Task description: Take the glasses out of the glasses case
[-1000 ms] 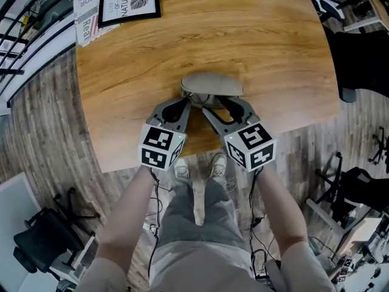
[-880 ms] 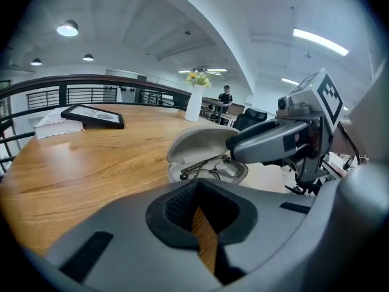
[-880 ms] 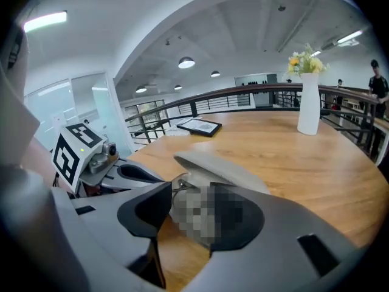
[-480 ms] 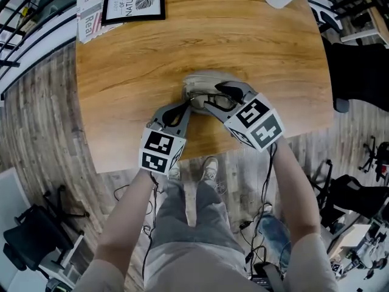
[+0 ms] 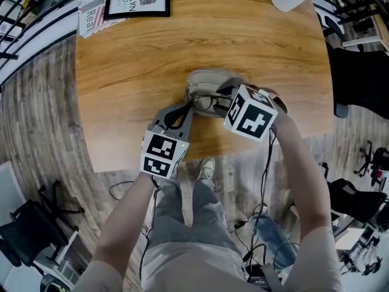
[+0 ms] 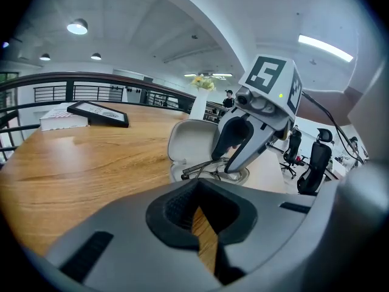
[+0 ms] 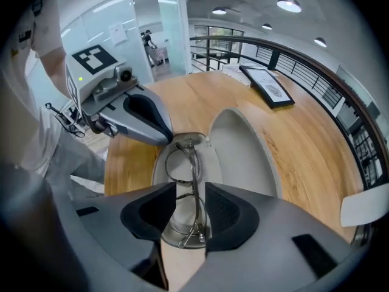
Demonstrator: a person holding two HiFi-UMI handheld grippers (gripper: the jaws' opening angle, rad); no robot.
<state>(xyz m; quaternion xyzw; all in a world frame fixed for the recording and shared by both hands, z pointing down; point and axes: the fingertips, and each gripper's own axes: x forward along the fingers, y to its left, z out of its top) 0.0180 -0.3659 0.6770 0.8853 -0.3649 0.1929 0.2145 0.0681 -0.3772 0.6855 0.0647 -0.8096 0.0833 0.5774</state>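
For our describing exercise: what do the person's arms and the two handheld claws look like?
Both the left claw and right claw have grey shells, black pads, a black-and-white marker cube and trailing black cables. The person wears short beige sleeves.

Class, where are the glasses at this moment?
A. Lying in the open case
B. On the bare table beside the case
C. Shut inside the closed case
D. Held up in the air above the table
A: the glasses lie in the open case. The right gripper straddles them, and its jaws have just been closing round the frame but do not press on it yet.
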